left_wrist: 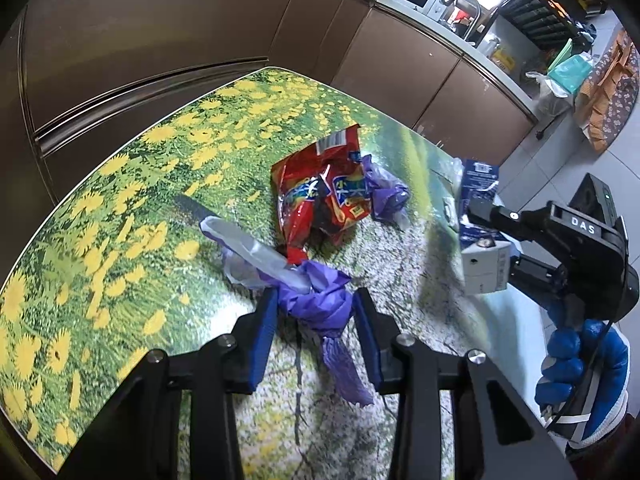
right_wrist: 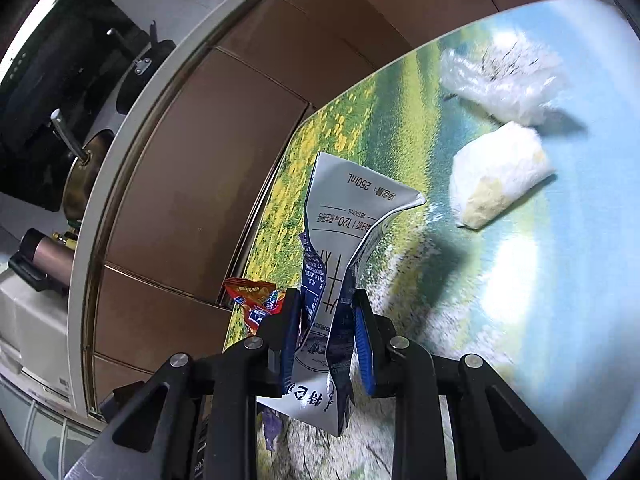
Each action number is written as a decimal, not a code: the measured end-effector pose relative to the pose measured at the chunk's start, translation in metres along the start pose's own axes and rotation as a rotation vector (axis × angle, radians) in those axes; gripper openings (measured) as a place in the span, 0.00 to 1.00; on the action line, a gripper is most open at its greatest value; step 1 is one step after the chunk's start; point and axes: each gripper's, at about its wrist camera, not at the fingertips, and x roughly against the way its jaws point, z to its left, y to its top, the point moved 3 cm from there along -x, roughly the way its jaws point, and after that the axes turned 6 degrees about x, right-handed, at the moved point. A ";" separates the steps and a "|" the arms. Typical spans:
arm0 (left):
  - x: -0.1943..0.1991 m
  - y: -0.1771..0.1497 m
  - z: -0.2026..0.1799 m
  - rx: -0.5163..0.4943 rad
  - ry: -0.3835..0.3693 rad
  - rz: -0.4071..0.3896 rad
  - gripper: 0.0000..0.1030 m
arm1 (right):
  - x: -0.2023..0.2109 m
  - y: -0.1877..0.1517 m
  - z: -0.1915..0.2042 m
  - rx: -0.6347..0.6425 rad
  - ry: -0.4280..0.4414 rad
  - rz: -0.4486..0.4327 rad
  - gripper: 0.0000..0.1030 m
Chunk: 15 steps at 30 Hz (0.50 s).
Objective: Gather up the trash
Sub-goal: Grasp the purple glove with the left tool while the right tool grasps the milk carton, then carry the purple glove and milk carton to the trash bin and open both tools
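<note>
- The left hand-held gripper (left_wrist: pixel 314 308) has its pads on either side of a knotted purple glove (left_wrist: pixel 316 300) and appears clamped on it, gripping at the bunched middle, likely because that is the thickest part to pinch; the glove's loose end hangs down between the fingers.
- The right hand-held gripper (right_wrist: pixel 328 332) is clamped on a flattened milk carton (right_wrist: pixel 344 216), squeezing its lower half so the crushed top sticks out ahead. In the left view the carton (left_wrist: pixel 486 268) sits lifted near the right edge of the worktop (left_wrist: pixel 120 200), held by a blue-gloved hand (left_wrist: pixel 576 364).
- Trash not yet picked up lies around the worktop's middle: a red snack bag (left_wrist: pixel 316 196), touching a second purple glove (left_wrist: pixel 384 192) on its right.
- Further toward the far right corner lie a clear plastic bag (right_wrist: pixel 500 80) and a white wrapped lump (right_wrist: pixel 496 176), close together.
- Each hand holding one item suggests both are meant to go to a bin together.
</note>
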 end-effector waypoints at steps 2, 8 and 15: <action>0.004 -0.004 -0.001 0.004 -0.012 0.004 0.35 | 0.015 -0.004 -0.001 0.007 -0.002 -0.013 0.25; 0.010 -0.022 -0.003 -0.013 -0.022 0.037 0.35 | 0.051 -0.013 -0.002 0.016 -0.014 -0.048 0.25; 0.019 -0.039 -0.003 -0.016 -0.018 0.040 0.36 | 0.086 -0.024 0.003 0.036 -0.032 -0.080 0.25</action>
